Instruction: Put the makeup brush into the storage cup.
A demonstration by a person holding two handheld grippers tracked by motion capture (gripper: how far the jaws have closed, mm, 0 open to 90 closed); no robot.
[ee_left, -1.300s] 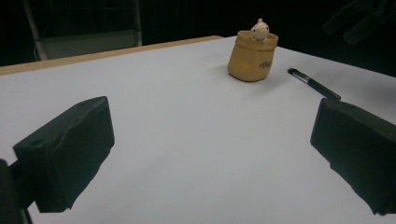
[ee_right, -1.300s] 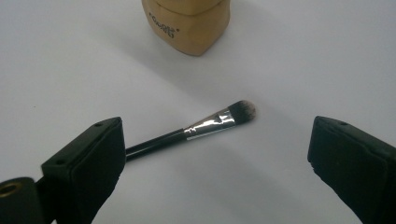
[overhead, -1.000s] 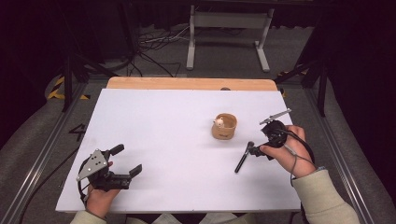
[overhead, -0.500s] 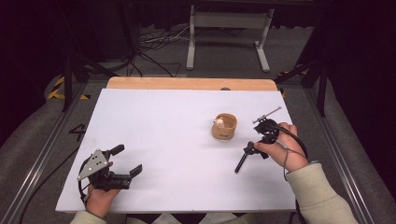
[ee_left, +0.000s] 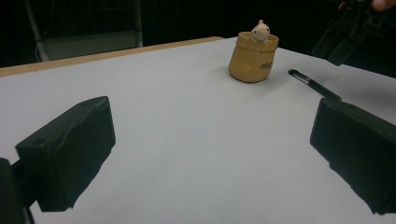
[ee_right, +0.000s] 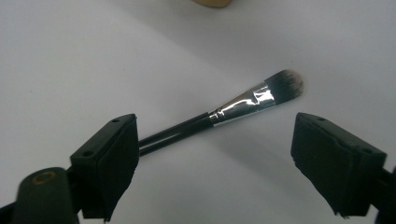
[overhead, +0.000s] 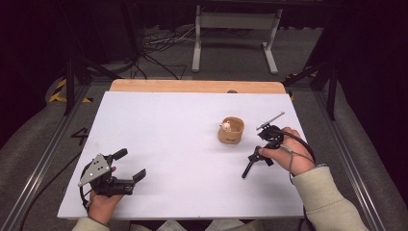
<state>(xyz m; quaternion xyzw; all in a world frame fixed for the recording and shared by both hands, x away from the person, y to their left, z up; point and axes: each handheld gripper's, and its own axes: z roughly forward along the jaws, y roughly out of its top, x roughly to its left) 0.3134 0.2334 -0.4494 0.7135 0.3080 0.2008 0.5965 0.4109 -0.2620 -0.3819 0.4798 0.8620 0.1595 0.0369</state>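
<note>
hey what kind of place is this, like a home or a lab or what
Probably a lab or recording studio, not a home. A bare white table stands against black surroundings, with loose cables on the grey floor and metal stands behind. Each hand holds a tool: left tool, right tool. A makeup brush lies there.

A black-handled makeup brush [ee_right: 224, 113] with a shiny silver ferrule and dark bristles lay flat on the white table [overhead: 183, 144], near a small tan sack-shaped pot [overhead: 231, 131] that stood upright, a little white figure peeking out.
</note>
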